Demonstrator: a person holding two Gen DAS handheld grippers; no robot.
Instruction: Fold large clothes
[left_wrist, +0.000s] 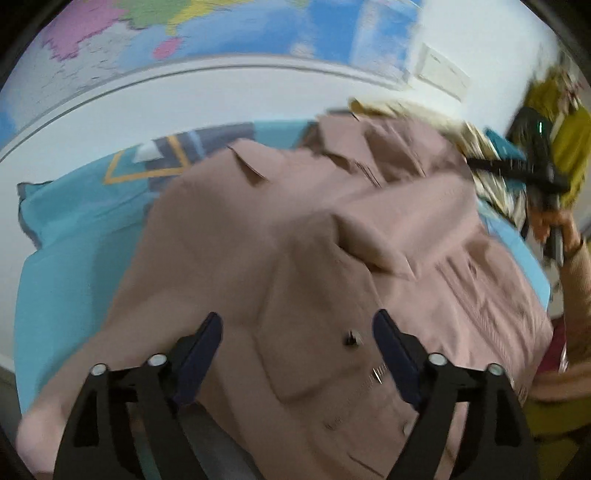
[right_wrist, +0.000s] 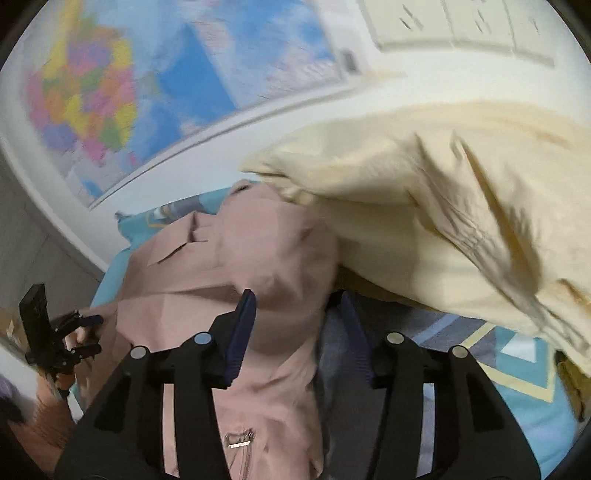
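Coat (left_wrist: 295, 240) spread on bed (left_wrist: 74, 229) for folding; left hand-held gripper (left_wrist: 297, 334) apart above it, right hand-held gripper (right_wrist: 299, 317) apart, straddling sleeve.

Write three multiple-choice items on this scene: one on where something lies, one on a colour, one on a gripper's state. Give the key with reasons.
1. Where does the cream garment lie relative to the pink jacket in the right wrist view?
A. Upper right of it
B. Under it
C. Far left of it

2. What colour is the bedsheet?
A. Red
B. Turquoise
C. Black

3. How do the left gripper jaws stand?
A. Shut on the jacket
B. Shut on nothing
C. Open above the jacket

Key: 1 A, the cream cloth overlaps the jacket's upper right edge. 2 B, turquoise shows around the jacket. 3 C, the fingers stand wide apart with pink cloth visible between them.
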